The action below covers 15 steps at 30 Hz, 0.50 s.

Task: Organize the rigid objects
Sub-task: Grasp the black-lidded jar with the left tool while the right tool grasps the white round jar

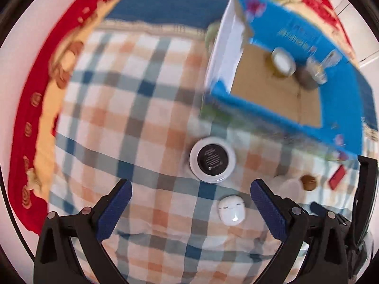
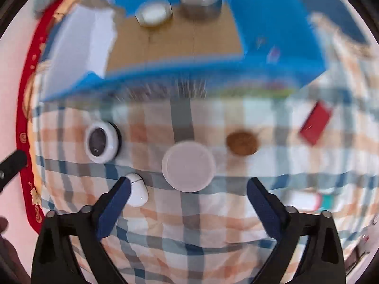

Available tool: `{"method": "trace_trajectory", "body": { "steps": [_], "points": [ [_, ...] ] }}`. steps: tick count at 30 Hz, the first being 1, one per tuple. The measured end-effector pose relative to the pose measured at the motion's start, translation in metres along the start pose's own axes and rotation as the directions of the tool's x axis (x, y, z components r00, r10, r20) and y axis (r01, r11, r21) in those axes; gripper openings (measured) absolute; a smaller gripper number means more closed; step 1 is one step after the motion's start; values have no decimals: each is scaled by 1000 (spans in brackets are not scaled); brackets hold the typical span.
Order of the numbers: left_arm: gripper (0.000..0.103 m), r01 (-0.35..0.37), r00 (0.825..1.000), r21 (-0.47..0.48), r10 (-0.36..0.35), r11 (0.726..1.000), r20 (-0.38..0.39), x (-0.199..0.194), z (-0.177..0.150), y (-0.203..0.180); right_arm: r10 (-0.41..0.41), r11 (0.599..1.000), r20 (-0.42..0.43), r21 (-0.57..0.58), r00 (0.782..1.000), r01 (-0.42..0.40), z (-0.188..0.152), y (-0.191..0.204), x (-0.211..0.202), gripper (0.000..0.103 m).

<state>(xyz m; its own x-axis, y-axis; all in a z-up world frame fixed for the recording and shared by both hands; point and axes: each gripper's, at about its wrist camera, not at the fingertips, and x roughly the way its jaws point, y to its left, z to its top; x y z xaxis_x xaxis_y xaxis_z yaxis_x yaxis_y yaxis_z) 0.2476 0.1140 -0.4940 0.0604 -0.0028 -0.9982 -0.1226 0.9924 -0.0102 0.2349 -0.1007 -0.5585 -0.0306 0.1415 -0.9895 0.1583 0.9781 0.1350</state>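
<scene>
Both grippers are held wide open, empty, pointed down at the checked cloth. The white round lid (image 2: 188, 166) is seen just ahead of the right gripper (image 2: 188, 189), nearly centred; the black-faced jar (image 1: 212, 159) lies ahead of the left gripper (image 1: 190, 191), near the blue box (image 1: 272, 116).

My right gripper (image 2: 188, 184) points down over the plaid cloth (image 2: 189, 224), its jaws wide apart with nothing between them. Just ahead lies a round white lid (image 2: 188, 166). A white earbud case (image 2: 137, 193) touches my left fingertip. The blue box (image 2: 272, 30) beyond holds what looks like two jars, though blurred.
</scene>
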Motion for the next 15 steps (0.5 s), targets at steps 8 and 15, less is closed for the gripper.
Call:
{"method": "trace_trajectory", "body": {
  "steps": [8, 15],
  "points": [
    [102, 54, 990, -15, -56, 998, -133, 82, 5, -10, 39, 994, -123, 104, 992, -26, 1, -6, 86, 73],
    [102, -3, 994, 75, 11, 997, -106, 111, 20, -32, 46, 990, -146, 141, 988, -25, 1, -16, 101, 69]
  ]
}}
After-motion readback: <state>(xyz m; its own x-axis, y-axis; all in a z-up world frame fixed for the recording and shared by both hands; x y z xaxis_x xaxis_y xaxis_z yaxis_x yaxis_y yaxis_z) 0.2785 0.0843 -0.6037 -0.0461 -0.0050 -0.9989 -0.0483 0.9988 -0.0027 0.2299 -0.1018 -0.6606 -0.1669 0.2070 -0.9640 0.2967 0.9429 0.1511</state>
